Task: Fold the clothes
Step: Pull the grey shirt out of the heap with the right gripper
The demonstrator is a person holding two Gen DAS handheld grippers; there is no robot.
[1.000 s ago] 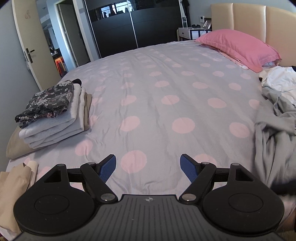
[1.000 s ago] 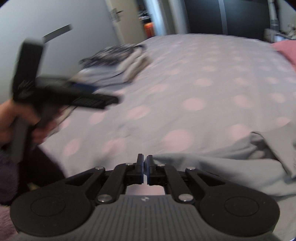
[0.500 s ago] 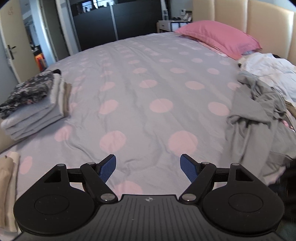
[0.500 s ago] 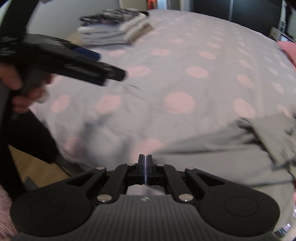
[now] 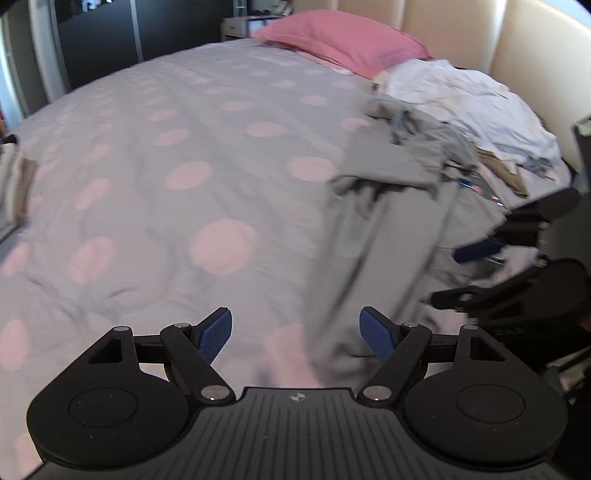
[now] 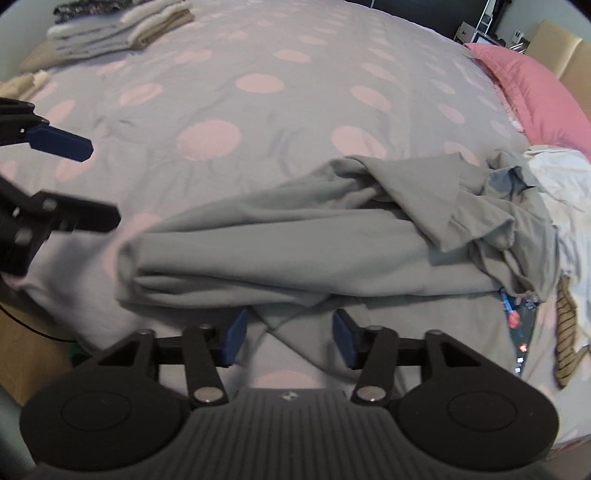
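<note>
A crumpled grey garment lies on the spotted bedspread, stretched across the right wrist view. My right gripper hovers over its near edge. Its jaws are opening, a fold of grey cloth lies between them, and the pads do not press on it. My left gripper is open over the bedspread, with the grey garment just past its right finger. Each gripper shows in the other's view: the right gripper at the right edge, the left gripper at the left edge.
A stack of folded clothes sits at the far left of the bed. Unfolded white clothes are heaped by the pink pillow and the beige headboard. A striped item and a dark patterned one lie right of the garment.
The right gripper's jaws, shut at the grey garment's edge before, have parted. Both grippers dipped toward the bed, and the left one swung right toward the garment.
</note>
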